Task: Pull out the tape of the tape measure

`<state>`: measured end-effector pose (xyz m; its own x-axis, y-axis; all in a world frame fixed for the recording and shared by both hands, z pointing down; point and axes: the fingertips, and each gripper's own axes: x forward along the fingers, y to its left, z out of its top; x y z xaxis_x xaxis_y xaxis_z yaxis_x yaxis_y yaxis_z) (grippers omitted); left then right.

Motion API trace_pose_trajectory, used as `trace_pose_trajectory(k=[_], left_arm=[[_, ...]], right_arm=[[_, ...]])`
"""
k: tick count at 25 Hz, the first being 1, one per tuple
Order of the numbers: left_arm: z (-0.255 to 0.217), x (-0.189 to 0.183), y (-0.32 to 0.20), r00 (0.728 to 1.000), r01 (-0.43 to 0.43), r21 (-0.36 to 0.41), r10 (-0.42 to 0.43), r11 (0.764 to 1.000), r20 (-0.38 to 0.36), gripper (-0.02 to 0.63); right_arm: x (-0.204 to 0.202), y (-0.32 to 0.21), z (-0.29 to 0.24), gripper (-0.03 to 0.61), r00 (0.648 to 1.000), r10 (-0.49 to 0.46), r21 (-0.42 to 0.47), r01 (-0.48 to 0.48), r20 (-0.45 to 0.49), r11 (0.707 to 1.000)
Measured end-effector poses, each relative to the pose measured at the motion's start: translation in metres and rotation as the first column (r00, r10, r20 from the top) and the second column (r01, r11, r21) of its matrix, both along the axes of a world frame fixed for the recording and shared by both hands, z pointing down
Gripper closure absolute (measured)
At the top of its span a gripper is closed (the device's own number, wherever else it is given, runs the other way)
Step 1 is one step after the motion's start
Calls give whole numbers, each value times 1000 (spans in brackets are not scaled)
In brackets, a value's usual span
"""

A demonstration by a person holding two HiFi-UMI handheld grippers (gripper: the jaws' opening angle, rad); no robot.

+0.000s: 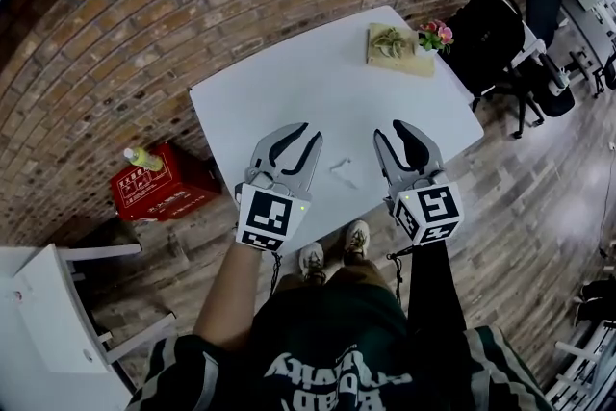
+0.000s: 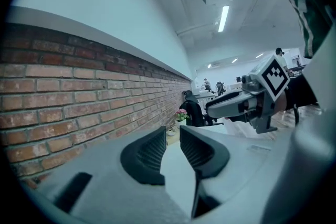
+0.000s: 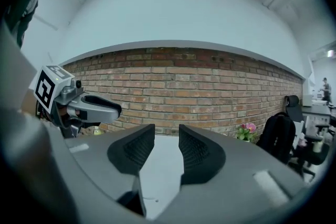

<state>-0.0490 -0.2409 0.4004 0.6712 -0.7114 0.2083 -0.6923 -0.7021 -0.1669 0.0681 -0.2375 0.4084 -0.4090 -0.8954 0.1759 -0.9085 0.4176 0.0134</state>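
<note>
We hold the left gripper [image 1: 313, 130] and the right gripper [image 1: 388, 130] over the table's [image 1: 279, 82] near edge. The jaws of both stand apart, with nothing between them.

We take the small pale object [image 1: 342, 170] lying between the grippers, near that edge, to be the tape measure.

Risk: it blends with the white top, so a misjudged approach may miss it or nudge it off the edge.

Its shape and tape tip are too small to make out. Neither gripper view shows it.

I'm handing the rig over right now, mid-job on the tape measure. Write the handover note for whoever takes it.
Left gripper: open, empty, over the near edge of the white table.
Right gripper: open, empty, beside it.
Things: no clear tape measure; a small pale object lies on the table between the grippers, too small to identify.
Done: nothing gripped, no tape pulled out.
Left: find and hold the case, pull the tape.
</note>
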Motion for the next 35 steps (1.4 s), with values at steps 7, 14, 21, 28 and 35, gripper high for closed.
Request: trace_pose_trajectory(k=[7,14,21,28,35], left_arm=[[64,19,3,999,-20,-109,25,994,42,491],[143,22,7,994,-13,-258,40,966,99,486],[196,21,14,986,20,-351,39,936,160,486],[208,28,17,984,11,-380,57,925,168,486],[217,25,16,980,13,-392,66,920,186,486]], right_arm=[[-4,-6,73,409,998,-49,-175,42,-38,984],[-15,3,148,380,990,-120,-344,86,-80,935],[-24,17,208,359,975,-189,-477,111,-118,872],[-27,31,256,354,966,-219,-593,95,-139,799],[-30,40,286,355,965,-216,-654,69,-147,754]])
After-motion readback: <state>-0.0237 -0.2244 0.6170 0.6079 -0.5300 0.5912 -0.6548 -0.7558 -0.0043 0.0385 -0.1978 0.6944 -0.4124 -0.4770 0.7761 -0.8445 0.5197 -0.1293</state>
